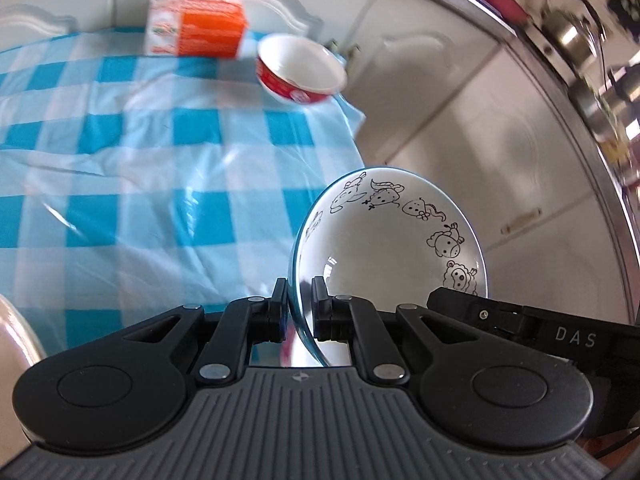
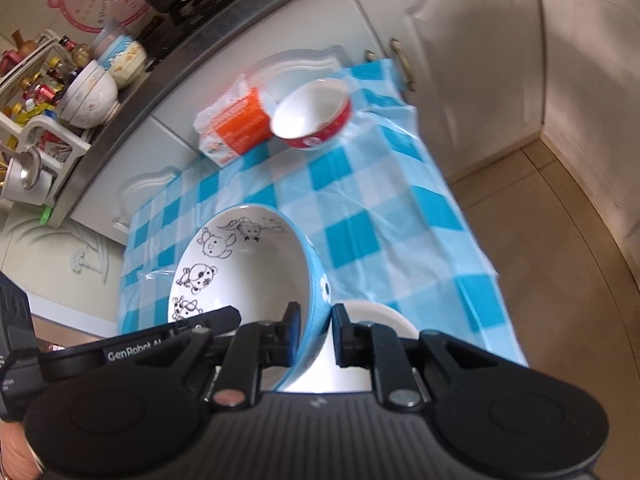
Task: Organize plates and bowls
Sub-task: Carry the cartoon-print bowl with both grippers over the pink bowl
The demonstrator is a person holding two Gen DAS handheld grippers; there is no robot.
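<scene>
Left wrist view: the left gripper [image 1: 299, 308] is clamped on the rim of the cartoon bowl [image 1: 388, 240], which is held tilted in the air beyond the table's right edge, probably so both tools share its weight. The red bowl [image 1: 300, 70] stands near the far right corner of the checked tablecloth [image 1: 120, 160], just beside the orange box [image 1: 200, 26].

Right wrist view: the right gripper [image 2: 316, 330] straddles the opposite rim of the same bowl [image 2: 248, 264]; its pads appear to press the blue wall, likely for a steady two-point carry. A white dish [image 2: 384, 316] lies below, at the near edge
</scene>
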